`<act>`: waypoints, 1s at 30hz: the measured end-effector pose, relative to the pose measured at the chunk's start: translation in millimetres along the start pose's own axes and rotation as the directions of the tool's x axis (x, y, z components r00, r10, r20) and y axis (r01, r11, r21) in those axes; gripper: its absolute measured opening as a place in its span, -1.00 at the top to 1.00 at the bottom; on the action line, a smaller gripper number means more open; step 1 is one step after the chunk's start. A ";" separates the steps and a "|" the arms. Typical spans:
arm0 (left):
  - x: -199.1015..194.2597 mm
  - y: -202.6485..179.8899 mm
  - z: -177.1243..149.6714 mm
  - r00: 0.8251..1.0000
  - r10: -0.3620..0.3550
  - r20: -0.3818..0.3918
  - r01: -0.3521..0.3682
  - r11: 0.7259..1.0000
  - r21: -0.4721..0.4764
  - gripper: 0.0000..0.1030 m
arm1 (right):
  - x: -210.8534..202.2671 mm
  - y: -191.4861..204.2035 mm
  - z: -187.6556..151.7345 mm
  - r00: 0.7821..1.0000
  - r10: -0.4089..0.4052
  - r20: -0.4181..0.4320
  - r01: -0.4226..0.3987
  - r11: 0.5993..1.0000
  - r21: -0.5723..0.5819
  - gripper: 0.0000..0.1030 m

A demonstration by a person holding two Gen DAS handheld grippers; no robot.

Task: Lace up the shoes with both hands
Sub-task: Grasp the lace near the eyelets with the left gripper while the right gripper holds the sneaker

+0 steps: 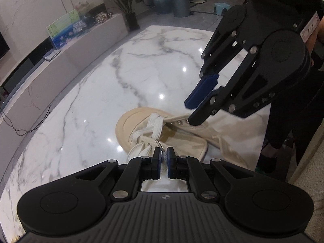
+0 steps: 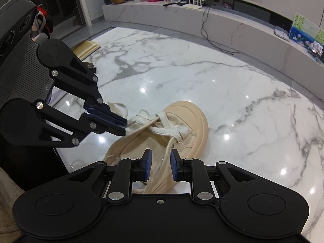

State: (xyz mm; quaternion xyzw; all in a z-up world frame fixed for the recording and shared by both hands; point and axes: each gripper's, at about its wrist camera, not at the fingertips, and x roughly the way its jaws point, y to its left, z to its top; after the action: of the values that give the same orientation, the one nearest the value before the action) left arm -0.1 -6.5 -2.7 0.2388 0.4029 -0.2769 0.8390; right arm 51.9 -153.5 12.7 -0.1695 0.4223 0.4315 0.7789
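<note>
A cream high-top shoe [image 1: 129, 121] [image 2: 190, 117] lies on the white marble table [image 1: 141, 70], its toe pointing away from me. White lace [image 1: 151, 125] [image 2: 168, 129] crosses its lower eyelets. At the shoe's left side my left gripper [image 1: 164, 156] [image 2: 124, 125] is shut on the lace's free end, and the metal tip [image 1: 159, 143] pokes out past the pads. My right gripper [image 1: 190, 113] [image 2: 161, 158] stands open over the right eyelet row. That thin eyelet edge runs between its pads without being squeezed, and its lower fingertip [image 1: 194, 120] touches the edge.
The person's dark-clothed legs [image 1: 281, 121] stand at the table's near right edge. An open book [image 2: 87, 48] lies at the far left of the table. A low marble cabinet [image 2: 222, 20] with a cable and small items runs beyond the table.
</note>
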 end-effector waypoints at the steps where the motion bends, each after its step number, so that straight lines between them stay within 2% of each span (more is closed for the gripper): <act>1: -0.3 -0.2 1.1 1.000 0.001 0.003 -0.001 1.000 0.003 0.91 | 0.4 -0.3 -0.2 1.000 0.002 0.000 -0.002 1.000 0.001 0.65; 5: 0.8 -0.6 8.1 1.000 0.000 0.005 0.000 1.000 0.027 0.91 | 1.2 -2.0 -1.0 1.000 0.010 0.002 -0.010 1.000 0.005 0.66; 7: 2.5 -0.7 11.0 1.000 0.000 0.000 0.000 0.999 0.041 0.91 | 1.9 -3.3 -1.1 1.000 0.017 0.002 -0.017 1.000 0.006 0.73; 15: 20.9 -4.4 27.7 0.999 -0.024 -0.036 0.029 0.992 0.125 0.91 | 9.5 -9.6 3.0 1.000 0.024 0.005 -0.024 1.000 0.015 0.74; 17: 27.6 -4.9 29.6 0.998 -0.026 -0.053 0.033 0.990 0.136 0.91 | 12.4 -12.1 2.2 1.000 0.020 0.002 -0.020 0.999 0.027 0.86; 20: 35.9 -5.4 29.7 0.996 -0.040 -0.079 0.052 0.988 0.146 0.91 | 12.2 -16.4 -0.5 1.000 0.028 0.004 -0.028 0.999 0.042 0.94; 30: 47.8 -5.6 30.2 0.993 -0.056 -0.099 0.072 0.984 0.161 0.91 | 13.6 -28.5 -8.0 0.999 0.038 0.005 -0.039 0.996 0.084 0.94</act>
State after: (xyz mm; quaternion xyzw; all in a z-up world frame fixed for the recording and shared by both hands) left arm 37.6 -42.5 -25.3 0.3068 0.4253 -0.3246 0.7872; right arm 74.7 -167.5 -5.7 -0.1278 0.4420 0.4286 0.7776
